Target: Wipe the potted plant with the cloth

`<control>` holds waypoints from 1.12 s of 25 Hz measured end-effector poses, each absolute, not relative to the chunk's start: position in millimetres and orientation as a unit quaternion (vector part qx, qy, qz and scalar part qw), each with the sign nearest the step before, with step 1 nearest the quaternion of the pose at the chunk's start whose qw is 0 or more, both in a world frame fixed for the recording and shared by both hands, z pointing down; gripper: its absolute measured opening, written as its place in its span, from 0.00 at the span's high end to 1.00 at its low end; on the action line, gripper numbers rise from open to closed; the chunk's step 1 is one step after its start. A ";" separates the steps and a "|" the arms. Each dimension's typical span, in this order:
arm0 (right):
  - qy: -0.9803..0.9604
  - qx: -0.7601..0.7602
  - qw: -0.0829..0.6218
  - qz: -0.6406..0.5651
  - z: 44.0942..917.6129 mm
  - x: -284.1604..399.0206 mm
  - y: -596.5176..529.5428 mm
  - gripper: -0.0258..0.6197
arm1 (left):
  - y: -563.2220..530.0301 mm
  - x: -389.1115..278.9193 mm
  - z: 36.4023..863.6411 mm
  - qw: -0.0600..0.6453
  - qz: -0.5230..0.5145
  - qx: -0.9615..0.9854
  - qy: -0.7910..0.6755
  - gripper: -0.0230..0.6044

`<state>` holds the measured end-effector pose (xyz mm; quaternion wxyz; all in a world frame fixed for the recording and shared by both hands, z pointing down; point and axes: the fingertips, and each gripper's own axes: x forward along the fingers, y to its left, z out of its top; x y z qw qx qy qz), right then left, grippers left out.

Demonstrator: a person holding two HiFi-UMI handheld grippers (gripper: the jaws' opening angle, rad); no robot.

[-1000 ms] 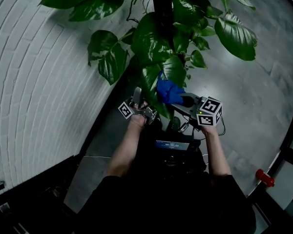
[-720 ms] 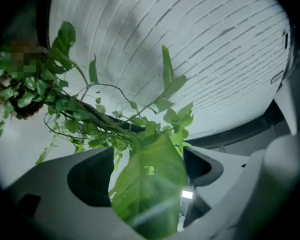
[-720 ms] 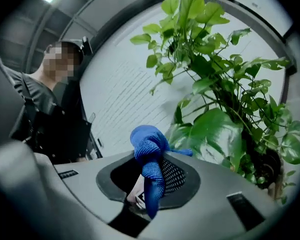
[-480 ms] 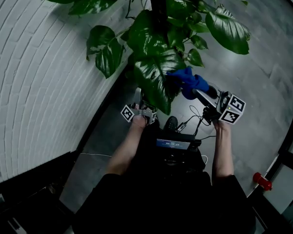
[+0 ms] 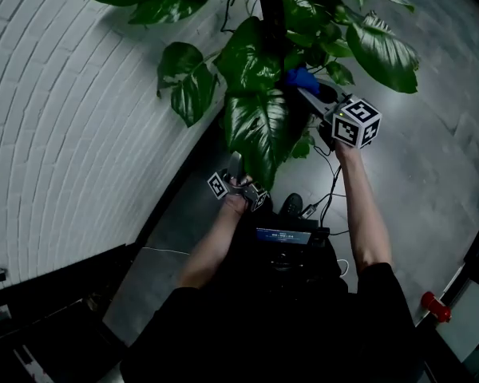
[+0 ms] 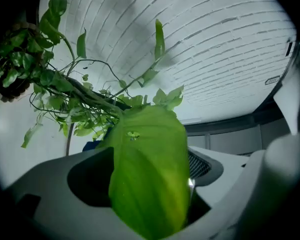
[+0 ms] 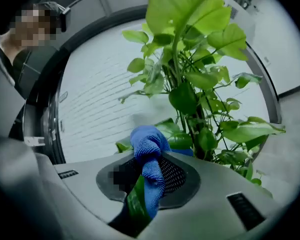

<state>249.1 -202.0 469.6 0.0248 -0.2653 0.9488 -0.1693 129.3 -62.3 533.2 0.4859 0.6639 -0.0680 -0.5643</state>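
The potted plant [image 5: 263, 62] rises ahead of me, with big glossy leaves around a dark central stem. My left gripper [image 5: 238, 174] is low in the head view and shut on the tip of one large hanging leaf [image 5: 255, 130]. That leaf [image 6: 147, 184] fills the jaws in the left gripper view. My right gripper [image 5: 310, 92] is raised beside the stem, shut on the blue cloth [image 5: 301, 78]. The right gripper view has the bunched cloth [image 7: 149, 156] standing up out of the jaws, with a sliver of green leaf [image 7: 134, 201] beside it. The pot is hidden.
A white brick wall [image 5: 64, 134] curves along the left. Grey floor [image 5: 431, 166] lies to the right, with a red object [image 5: 433, 304] on it. Cables [image 5: 326, 202] hang below my right arm. A person [image 7: 20, 49] shows at the right gripper view's upper left.
My right gripper has carried the cloth up and away from me, from the lower leaf to beside the stem. The left gripper stays shut on the big leaf, barely moved.
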 end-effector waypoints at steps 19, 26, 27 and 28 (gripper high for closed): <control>0.968 -0.063 -0.001 -0.244 526.0 200.8 -16.8 0.81 | -52.3 137.8 510.1 0.480 -0.563 0.671 -0.054 0.23; 0.972 -0.023 -0.026 -0.234 531.1 200.0 39.7 0.81 | -49.0 140.6 509.5 0.477 -0.557 0.676 -0.070 0.23; 0.972 -0.017 -0.034 -0.231 533.3 200.3 46.4 0.81 | -48.3 140.3 509.7 0.476 -0.558 0.676 -0.071 0.23; 0.973 -0.010 -0.042 -0.229 535.0 201.1 52.5 0.81 | -47.8 139.7 510.1 0.475 -0.559 0.676 -0.072 0.23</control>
